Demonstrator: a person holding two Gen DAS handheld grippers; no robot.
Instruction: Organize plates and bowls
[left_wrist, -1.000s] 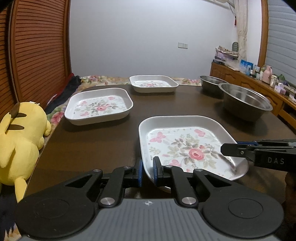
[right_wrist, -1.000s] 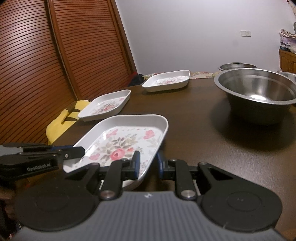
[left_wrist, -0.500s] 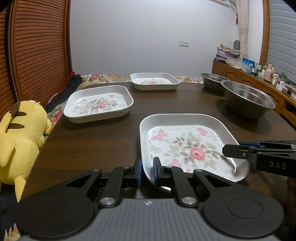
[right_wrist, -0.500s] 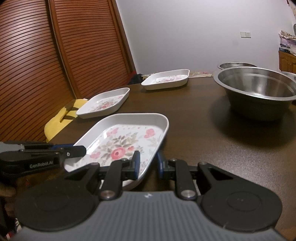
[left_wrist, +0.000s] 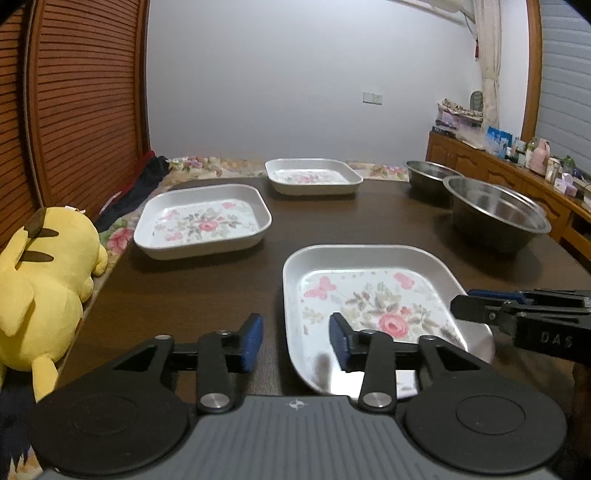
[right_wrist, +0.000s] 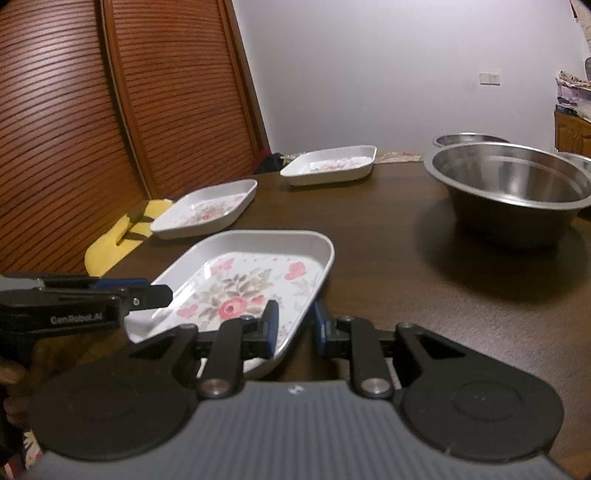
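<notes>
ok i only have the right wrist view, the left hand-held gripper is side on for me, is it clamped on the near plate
Observer: No. In the left wrist view the left hand-held gripper has its jaws opening. The near plate has its rim between the pads, untouched.
Operator: whats the yellow thing past the table edge
Observer: A yellow plush toy, lying beside the table.
Operator: anything right of the big bowl
Observer: A wooden sideboard crowded with small bottles.
</notes>
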